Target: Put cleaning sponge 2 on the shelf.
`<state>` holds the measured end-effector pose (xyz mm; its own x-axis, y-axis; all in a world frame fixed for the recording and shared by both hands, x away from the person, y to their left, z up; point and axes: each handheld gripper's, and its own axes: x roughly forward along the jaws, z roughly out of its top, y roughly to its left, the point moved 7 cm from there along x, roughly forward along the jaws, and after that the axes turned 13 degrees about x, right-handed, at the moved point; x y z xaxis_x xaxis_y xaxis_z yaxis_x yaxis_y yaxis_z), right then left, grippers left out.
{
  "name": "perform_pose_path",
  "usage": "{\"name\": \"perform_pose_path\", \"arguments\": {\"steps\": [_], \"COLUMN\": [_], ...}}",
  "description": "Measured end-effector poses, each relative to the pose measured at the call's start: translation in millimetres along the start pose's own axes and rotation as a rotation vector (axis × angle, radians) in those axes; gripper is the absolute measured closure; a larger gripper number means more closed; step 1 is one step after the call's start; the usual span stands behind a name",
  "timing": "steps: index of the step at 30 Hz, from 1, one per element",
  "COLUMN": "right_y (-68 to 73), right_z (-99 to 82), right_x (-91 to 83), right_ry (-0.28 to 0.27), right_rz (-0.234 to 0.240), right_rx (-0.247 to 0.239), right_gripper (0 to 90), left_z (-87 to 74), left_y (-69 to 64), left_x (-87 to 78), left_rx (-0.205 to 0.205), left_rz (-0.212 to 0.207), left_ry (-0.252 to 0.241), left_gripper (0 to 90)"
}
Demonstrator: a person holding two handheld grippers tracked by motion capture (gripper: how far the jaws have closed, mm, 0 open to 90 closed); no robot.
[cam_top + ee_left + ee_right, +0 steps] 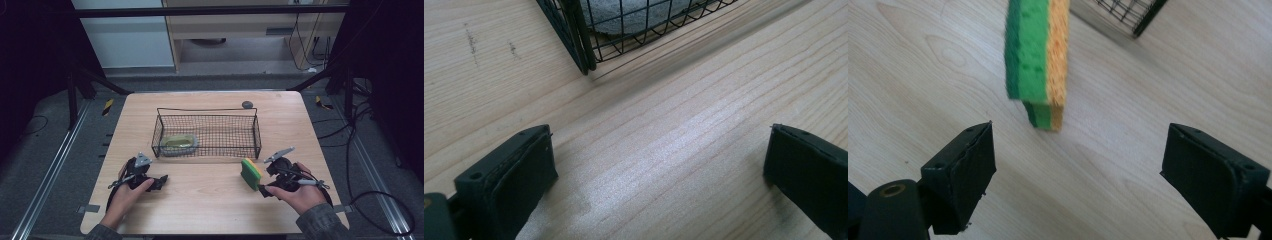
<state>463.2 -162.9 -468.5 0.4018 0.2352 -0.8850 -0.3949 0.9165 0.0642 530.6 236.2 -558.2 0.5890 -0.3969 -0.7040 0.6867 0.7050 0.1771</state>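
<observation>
Pale wood table (210, 210) carries everything here, and on the left the left gripper (161, 180) rests low over bare boards, short of the near left corner of the wire basket (207, 111). Its jaws stand as wide as they go with nothing but wood grain between them; it looks parked there to keep out of the way while the other hand works.

The black mesh basket sits in the middle of the table, long side toward the person, so either hand can reach over its near wall. In its left end lies a flat greenish-yellow piece with a grey edge (179, 143), likely a sponge already put in. A small dark round thing (247, 104) sits behind the basket by the far edge.

To the right, outside the basket and near its front right corner, is the sponge (251, 173). It stands on edge rather than flat: a dark green scouring layer on one face, a brighter green body, and a yellow-orange layer on the other. It is blurred in the right gripper view (1040, 60), so I cannot tell whether it rests on the wood.

The right gripper (265, 181) is just beside it, jaws spread wide and clear of the sponge, which lies ahead of the pads, not between them
</observation>
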Motion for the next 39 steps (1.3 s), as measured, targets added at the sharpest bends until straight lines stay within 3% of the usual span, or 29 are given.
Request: {"name": "perform_pose_path", "arguments": {"steps": [16, 29, 35, 39], "right_y": [14.2, 27.3, 26.8, 20.3], "right_z": [38.4, 53.1, 52.2, 50.9], "right_x": [14.7, 42.4, 40.6, 34.1], "right_ry": [0.037, 0.103, 0.106, 0.089], "right_rz": [0.013, 0.016, 0.032, 0.035], "right_rx": [-0.045, -0.022, -0.025, -0.023], "right_gripper": [17.2, 38.4, 63.4, 64.1], "left_z": [-0.1, -0.1, -0.1, -0.1], "left_y": [0.2, 0.3, 0.4, 0.4], "left_x": [-0.1, 0.0, 0.0, 0.0], "left_rx": [0.002, 0.004, 0.004, 0.004], "left_rz": [-0.002, -0.004, -0.004, -0.004], "left_ry": [0.0, -0.001, -0.001, -0.001], "left_gripper": [0.0, 0.0, 0.0, 0.0]}}
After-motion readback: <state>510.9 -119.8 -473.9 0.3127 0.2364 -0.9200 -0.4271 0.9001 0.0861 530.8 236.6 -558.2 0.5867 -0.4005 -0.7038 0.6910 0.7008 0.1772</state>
